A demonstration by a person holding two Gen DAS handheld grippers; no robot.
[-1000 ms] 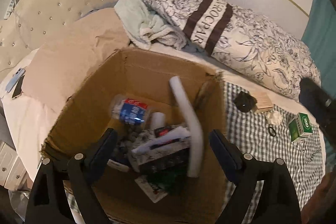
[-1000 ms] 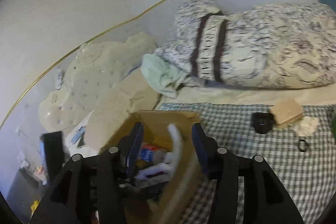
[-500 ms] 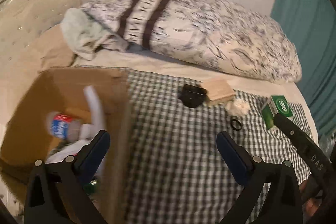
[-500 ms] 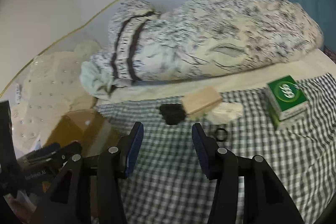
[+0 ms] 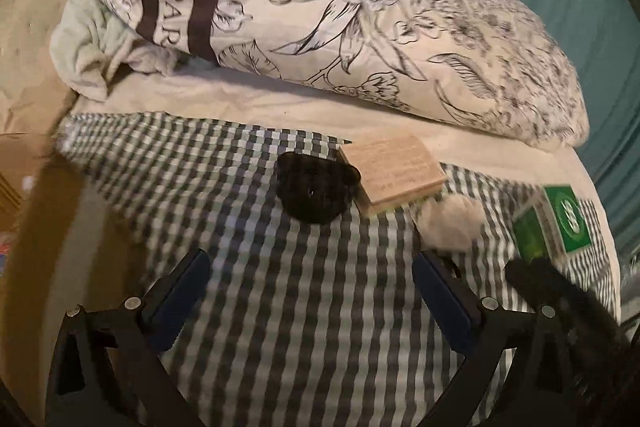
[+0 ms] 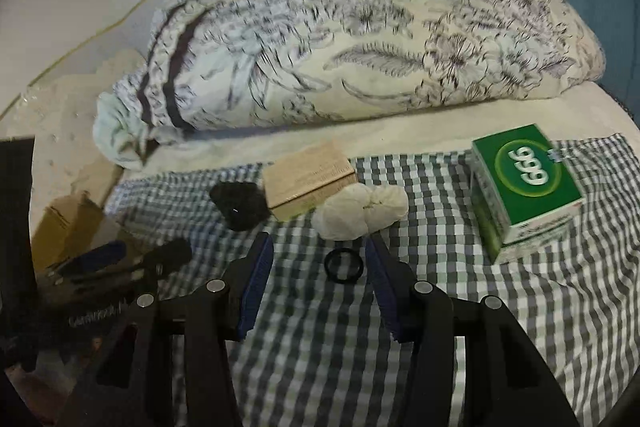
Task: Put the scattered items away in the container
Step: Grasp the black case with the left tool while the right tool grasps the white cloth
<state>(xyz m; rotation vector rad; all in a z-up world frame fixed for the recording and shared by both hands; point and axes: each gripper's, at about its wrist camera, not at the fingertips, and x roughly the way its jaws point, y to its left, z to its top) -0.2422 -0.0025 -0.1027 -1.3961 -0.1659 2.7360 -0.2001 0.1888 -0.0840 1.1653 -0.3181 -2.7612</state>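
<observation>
both grippers are over the checked cloth [image 6: 460, 327] on the bed, between picks: the step in hand appears to be the reach for the next scattered item. the left gripper [image 5: 312, 291] has its fingers spread wide with nothing between them, aimed at the black pouch [image 5: 314, 189], which touches the tan box [image 5: 394, 173]. the right gripper [image 6: 318, 277] has its fingers partly apart and empty, pads clear of everything; the small black ring [image 6: 343, 265] lies flat on the cloth between the fingertips, just below the white wad [image 6: 362, 211]. the green box [image 6: 524, 187] sits apart to the right on the cloth. the container, a cardboard box [image 6: 72, 227], shows only at the left edge of both views, beside the cloth, with the patterned pillow [image 5: 360, 27] behind the items.

next move, as a judgement: the right fingers must drop until the tips meet the cloth on either side of the ring, then close; a thin flat ring on soft fabric is likely to slip or bring cloth up with it. the left gripper needs to advance to the pouch before closing.

compared with one second earlier: both views then looked into the cardboard box, with its bottle and papers; now both face the remaining items, which appear larger and nearer. the left fingers have spread slightly wider; the right fingers' gap is unchanged.
</observation>
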